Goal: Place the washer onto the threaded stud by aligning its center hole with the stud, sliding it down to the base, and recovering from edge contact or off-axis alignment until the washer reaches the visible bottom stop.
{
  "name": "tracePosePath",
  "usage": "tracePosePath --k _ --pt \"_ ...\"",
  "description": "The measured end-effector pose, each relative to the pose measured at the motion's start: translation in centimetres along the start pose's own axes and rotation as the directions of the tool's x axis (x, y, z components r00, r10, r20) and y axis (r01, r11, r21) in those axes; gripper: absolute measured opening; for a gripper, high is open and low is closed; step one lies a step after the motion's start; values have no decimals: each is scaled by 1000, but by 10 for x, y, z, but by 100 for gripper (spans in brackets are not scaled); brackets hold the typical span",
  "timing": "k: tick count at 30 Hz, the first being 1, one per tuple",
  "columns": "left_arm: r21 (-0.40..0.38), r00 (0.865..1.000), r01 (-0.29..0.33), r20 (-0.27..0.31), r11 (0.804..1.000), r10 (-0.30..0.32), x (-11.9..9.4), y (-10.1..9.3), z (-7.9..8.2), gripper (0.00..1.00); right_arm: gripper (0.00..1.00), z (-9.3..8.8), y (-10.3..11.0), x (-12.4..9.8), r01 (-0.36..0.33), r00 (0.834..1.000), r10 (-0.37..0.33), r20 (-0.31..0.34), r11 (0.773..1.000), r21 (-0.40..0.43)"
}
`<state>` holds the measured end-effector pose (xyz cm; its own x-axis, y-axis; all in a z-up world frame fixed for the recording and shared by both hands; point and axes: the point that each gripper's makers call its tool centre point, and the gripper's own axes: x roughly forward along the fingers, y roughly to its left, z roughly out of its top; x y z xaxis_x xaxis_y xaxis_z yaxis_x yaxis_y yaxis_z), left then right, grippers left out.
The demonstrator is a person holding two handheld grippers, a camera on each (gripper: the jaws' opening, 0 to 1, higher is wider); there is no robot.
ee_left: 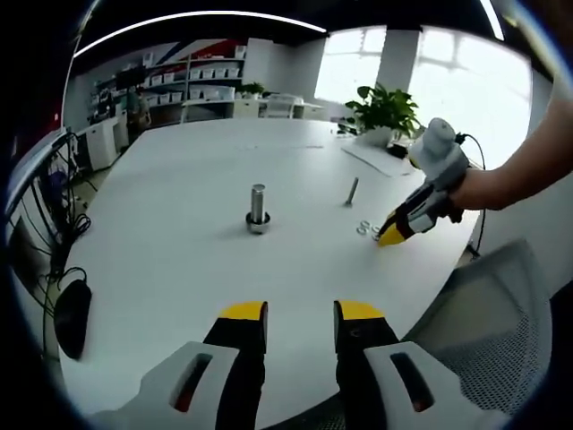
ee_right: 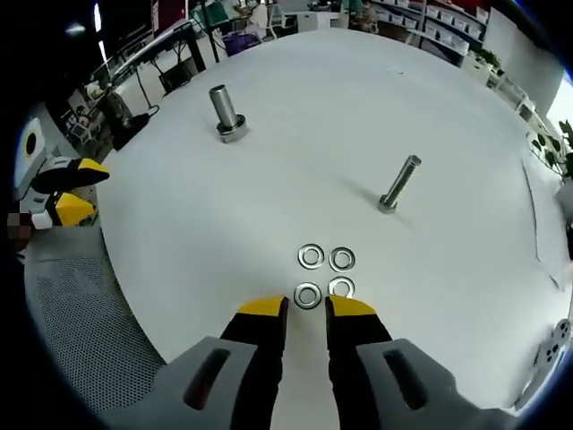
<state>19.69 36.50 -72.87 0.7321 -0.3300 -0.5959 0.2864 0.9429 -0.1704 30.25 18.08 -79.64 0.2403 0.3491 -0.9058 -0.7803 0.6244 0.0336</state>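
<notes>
Four flat, shiny metal washers (ee_right: 324, 273) are lying in a tight two-by-two cluster on the smooth, matte white counter (ee_right: 295, 152), each a thin ring with a round center hole, their faces flat against the surface so the holes are pointing straight up from it. Beyond the cluster, a slim, bright metal threaded stud (ee_right: 398, 184) is standing on its head, its long axis rising off the counter and appearing to lean only as the fisheye view bends it. Farther from the washers, well apart and off to the other side of the stud, a thicker, cylindrical metal bolt (ee_right: 225, 114) is standing upright on a hexagonal base. The right gripper (ee_right: 305, 308), grey-bodied with yellow-tipped black fingers (ee_right: 260, 309), is hovering right at the near edge of the cluster with its fingers released and a narrow gap between them; the nearest washer (ee_right: 307, 295) is sitting just ahead of that gap, not gripped. In the left gripper view the washers (ee_left: 367, 229) are glinting beside the yellow tip of the right gripper (ee_left: 392, 235), while the left gripper (ee_left: 300, 312) is hanging well apart from them with its fingers spread and holding nothing.
</notes>
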Motion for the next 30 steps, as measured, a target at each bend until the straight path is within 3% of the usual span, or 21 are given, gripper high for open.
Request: tracePosePath --k 3,8,10,12,18,23,27,30 --pt "-2 1000 -1 -2 1000 1 0 0 0 28 18 1 -1 3 -28 999 26 -22 995 -95" --pt "-3 1000 2 -5 1000 -2 1 0 -1 28 18 1 2 1 -106 993 95 -72 979 -172" --pt "-4 1000 3 -13 1000 -3 1 0 -3 28 18 0 1 3 -109 992 80 -102 943 -313" --pt "-3 1000 2 -14 1000 -2 1 0 -3 27 18 -1 6 2 -123 990 76 -123 890 -440" --pt "-4 1000 2 -13 1000 -2 1 0 -2 27 16 0 7 5 -148 982 80 -173 893 -425" --pt "-5 1000 2 -16 1000 -2 1 0 -3 27 16 0 7 5 -178 967 65 -248 865 -468" --pt "-1 1000 5 -20 1000 -5 1 -1 -3 27 16 0 7 6 -192 949 38 -312 856 -479" --pt "-2 1000 6 -21 1000 -6 1 -1 -4 26 16 -1 9 6 -191 939 0 -344 833 -520"
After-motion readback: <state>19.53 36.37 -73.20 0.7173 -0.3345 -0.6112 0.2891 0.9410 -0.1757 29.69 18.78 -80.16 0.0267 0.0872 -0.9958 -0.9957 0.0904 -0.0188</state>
